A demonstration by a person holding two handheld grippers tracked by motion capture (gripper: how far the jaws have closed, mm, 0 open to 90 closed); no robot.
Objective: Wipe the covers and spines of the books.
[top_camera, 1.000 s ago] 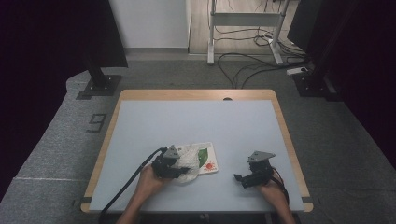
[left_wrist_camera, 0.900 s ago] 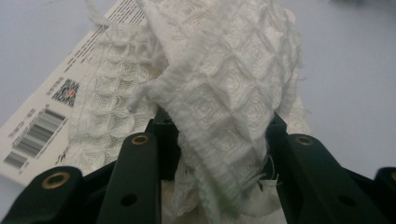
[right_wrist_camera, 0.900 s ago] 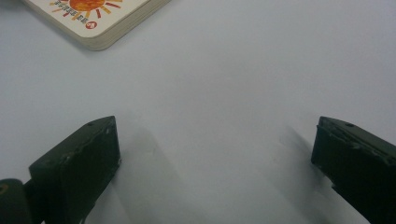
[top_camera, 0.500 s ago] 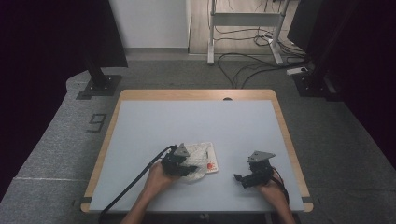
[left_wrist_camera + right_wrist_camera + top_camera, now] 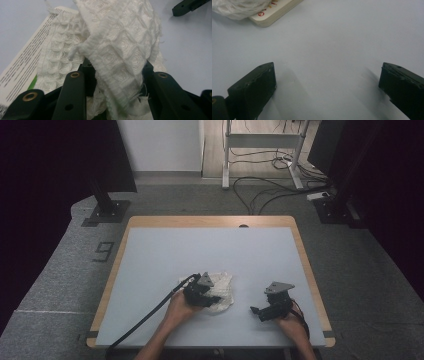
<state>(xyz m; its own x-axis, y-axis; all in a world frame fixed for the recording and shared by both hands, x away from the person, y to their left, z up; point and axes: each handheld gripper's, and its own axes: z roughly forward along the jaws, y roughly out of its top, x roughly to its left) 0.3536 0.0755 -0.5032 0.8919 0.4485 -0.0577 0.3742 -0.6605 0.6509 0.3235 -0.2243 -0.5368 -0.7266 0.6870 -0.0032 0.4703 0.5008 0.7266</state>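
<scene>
Two claws over the surface: left claw [image 5: 212,299] clamps the white waffle-weave cloth [image 5: 120,50] near the front edge, draped over a booklet [image 5: 277,10]. Right claw [image 5: 256,312] gapes empty. Cloth looks only partly moved.

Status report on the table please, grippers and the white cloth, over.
Left gripper shut on white cloth, cloth draped over the book. Right gripper open, holding nothing, low over bare table. Nothing in the way.
</scene>
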